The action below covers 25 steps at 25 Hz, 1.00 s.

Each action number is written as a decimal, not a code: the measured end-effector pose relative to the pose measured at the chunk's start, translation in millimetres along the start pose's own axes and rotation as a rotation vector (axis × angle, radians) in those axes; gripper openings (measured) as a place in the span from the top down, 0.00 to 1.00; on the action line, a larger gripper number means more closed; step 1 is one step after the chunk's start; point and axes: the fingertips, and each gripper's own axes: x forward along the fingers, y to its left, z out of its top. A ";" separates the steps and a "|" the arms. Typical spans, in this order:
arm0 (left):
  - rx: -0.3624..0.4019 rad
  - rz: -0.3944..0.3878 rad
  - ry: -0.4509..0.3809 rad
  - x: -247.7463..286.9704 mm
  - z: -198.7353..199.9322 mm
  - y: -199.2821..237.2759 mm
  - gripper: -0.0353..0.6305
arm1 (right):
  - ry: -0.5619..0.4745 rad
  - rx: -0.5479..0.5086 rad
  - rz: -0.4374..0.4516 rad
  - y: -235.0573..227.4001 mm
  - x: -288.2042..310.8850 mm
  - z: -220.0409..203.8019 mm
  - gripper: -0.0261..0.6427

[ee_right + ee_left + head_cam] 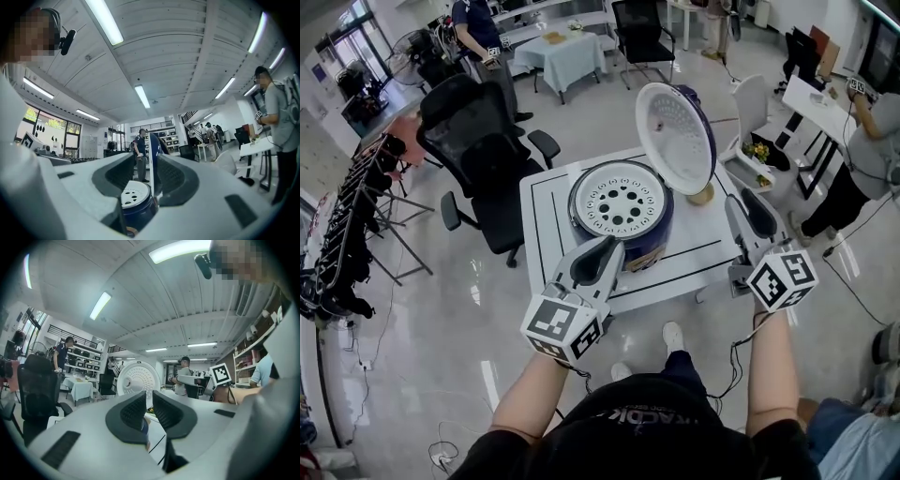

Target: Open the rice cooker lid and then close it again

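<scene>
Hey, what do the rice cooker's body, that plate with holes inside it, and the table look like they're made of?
Rice cooker body: smooth dark blue shell, plastic or painted metal; the look leaves it open.
Perforated plate: pale matte grey-white disc with punched round holes, probably metal.
Table: flat, slightly shiny white top with thin black lines, probably laminate or painted board.
</scene>
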 end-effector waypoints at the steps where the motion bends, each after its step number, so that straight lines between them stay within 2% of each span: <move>1: 0.001 0.006 -0.002 3.9 0.3 0.1 0.88 | 0.002 0.002 0.002 -5.2 2.4 -0.3 0.73; 15: 0.012 0.109 -0.005 75.6 6.1 9.2 0.88 | 0.040 0.023 0.078 -82.5 72.0 -7.0 0.73; 25: 0.028 0.199 0.017 115.2 -3.3 24.0 0.88 | 0.092 0.053 0.178 -111.6 133.8 -38.1 0.73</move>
